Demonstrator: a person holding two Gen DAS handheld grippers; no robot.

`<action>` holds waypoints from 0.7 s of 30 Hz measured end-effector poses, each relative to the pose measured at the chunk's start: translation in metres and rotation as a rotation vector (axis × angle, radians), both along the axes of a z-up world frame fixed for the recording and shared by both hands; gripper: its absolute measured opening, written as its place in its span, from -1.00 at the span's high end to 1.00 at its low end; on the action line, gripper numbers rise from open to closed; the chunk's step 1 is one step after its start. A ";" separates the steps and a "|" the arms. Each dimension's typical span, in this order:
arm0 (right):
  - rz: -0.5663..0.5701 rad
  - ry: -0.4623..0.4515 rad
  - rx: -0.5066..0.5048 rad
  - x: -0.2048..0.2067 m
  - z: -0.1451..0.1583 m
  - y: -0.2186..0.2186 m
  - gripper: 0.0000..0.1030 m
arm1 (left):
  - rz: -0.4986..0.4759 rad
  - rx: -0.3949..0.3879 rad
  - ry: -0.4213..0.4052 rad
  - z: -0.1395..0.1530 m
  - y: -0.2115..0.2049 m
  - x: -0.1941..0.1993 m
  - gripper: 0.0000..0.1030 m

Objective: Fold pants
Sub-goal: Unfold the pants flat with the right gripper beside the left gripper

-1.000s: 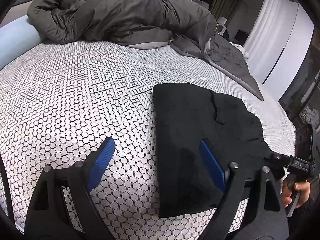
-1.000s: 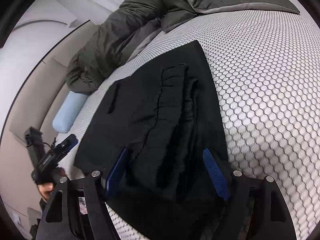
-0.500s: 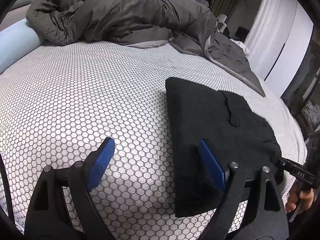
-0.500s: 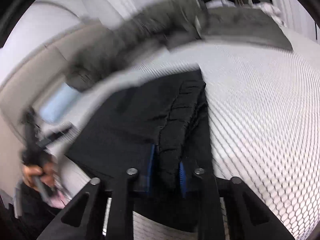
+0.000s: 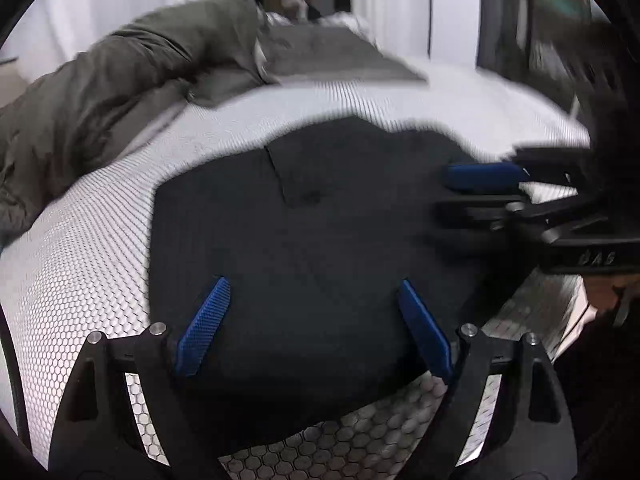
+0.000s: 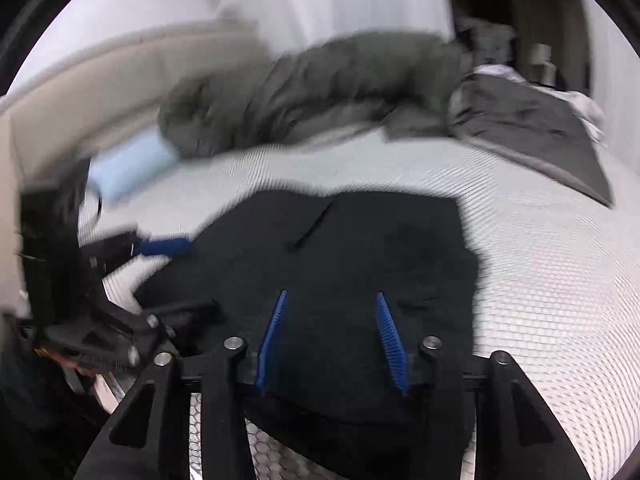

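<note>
The black pants (image 5: 312, 240) lie folded into a compact flat block on the white honeycomb bed sheet (image 5: 80, 248), near the front edge. They also show in the right wrist view (image 6: 360, 264). My left gripper (image 5: 312, 324) hovers over the near edge of the pants, blue fingers wide apart, holding nothing. My right gripper (image 6: 332, 340) is over the pants too, fingers partly apart with no cloth between them. In the left wrist view the right gripper (image 5: 480, 188) reaches in from the right. In the right wrist view the left gripper (image 6: 168, 264) reaches in from the left.
A dark grey duvet (image 5: 132, 80) is bunched along the far side of the bed, also in the right wrist view (image 6: 320, 88). A light blue pillow (image 6: 128, 164) lies at the far left by the beige headboard (image 6: 80, 92). White curtains hang behind.
My right gripper, shut on a pants fold half a second ago, has opened and let go. The left gripper swung right, over the pants. Both views are motion-blurred.
</note>
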State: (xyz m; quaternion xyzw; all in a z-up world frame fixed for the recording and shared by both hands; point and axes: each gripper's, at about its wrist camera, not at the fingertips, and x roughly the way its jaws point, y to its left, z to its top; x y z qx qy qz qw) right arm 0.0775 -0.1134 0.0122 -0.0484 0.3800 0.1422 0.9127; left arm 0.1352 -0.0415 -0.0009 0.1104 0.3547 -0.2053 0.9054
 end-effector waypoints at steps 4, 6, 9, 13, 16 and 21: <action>0.028 0.130 -0.112 0.024 -0.041 0.016 0.17 | 0.001 -0.003 0.035 -0.014 0.012 0.001 -0.69; 0.032 0.113 -0.149 0.019 -0.040 0.012 0.17 | 0.012 -0.023 0.041 -0.014 0.023 -0.002 -0.73; 0.041 0.092 -0.126 0.006 -0.031 -0.009 0.18 | 0.030 -0.043 0.051 -0.018 0.036 -0.006 -0.77; 0.035 0.071 -0.043 -0.001 -0.022 -0.034 0.19 | 0.051 -0.037 0.056 -0.016 0.040 -0.004 -0.80; -0.002 0.032 -0.076 -0.009 -0.018 -0.041 0.16 | 0.073 -0.054 0.044 -0.003 0.040 -0.007 -0.80; -0.020 -0.041 -0.022 -0.002 -0.004 -0.027 0.08 | -0.022 -0.077 -0.043 0.015 0.026 -0.017 -0.80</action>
